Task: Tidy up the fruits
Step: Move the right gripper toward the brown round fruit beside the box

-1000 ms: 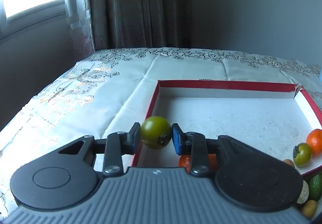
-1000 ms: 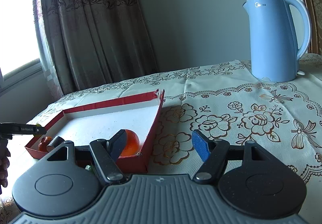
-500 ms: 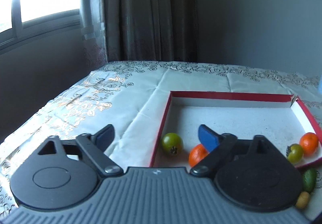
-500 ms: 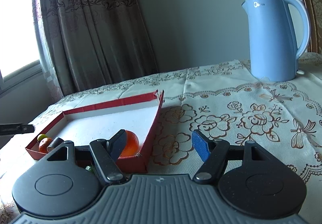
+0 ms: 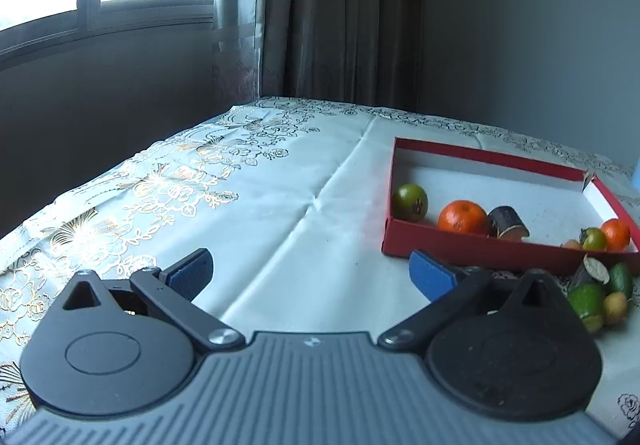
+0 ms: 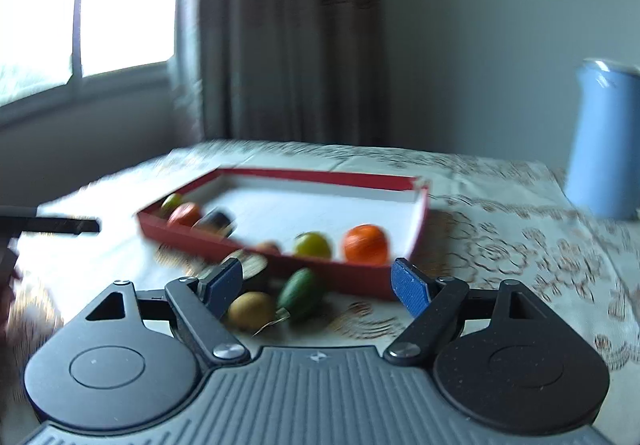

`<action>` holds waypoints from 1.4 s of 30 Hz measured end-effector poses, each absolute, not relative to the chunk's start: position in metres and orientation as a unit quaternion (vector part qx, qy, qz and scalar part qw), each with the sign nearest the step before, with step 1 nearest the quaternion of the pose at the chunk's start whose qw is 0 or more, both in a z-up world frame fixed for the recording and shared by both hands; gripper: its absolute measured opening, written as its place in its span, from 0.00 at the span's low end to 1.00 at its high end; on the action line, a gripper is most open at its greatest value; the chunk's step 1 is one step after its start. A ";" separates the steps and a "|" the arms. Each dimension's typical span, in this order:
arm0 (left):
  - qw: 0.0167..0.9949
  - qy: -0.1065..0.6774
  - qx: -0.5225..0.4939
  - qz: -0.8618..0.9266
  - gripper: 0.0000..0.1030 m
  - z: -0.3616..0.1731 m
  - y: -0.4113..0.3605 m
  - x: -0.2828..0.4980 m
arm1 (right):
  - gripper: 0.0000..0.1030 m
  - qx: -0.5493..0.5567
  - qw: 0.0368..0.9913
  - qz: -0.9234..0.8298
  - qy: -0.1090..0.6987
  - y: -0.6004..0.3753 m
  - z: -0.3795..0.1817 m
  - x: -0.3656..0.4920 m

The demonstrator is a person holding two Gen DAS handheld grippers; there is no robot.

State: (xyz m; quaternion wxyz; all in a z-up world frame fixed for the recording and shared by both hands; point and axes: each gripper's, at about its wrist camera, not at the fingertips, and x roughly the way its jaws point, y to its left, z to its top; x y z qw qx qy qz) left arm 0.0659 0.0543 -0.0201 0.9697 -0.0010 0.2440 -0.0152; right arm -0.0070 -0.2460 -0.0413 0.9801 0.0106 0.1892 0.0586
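Above the tabletop (image 5: 304,181), the left claw (image 5: 310,277) is spread wide and holds nothing. The right claw (image 6: 320,281), also spread and bare, hovers over a green fruit (image 6: 301,293) and a yellow fruit (image 6: 251,309) beside the red tray (image 6: 352,279). Inside the tray lie a green tomato (image 5: 410,201), oranges (image 5: 462,217) and more fruit.

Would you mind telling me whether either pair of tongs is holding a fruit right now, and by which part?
Nothing is held. The left tongs and right tongs both stand open and empty.
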 end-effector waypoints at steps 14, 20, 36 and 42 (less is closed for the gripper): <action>0.963 0.269 0.006 -0.032 1.00 -0.028 0.054 0.065 | 0.56 -0.147 0.946 0.153 0.243 -0.184 -0.054 0.011; 0.962 0.270 0.011 -0.030 1.00 -0.028 0.052 0.067 | 0.54 -0.142 0.939 0.163 0.267 -0.187 -0.056 0.026; 0.960 0.279 0.009 -0.028 1.00 -0.030 0.052 0.068 | 0.46 -0.124 0.939 0.166 0.273 -0.193 -0.056 0.034; 0.959 0.282 0.009 -0.029 1.00 -0.030 0.052 0.069 | 0.46 -0.124 0.939 0.165 0.274 -0.193 -0.056 0.034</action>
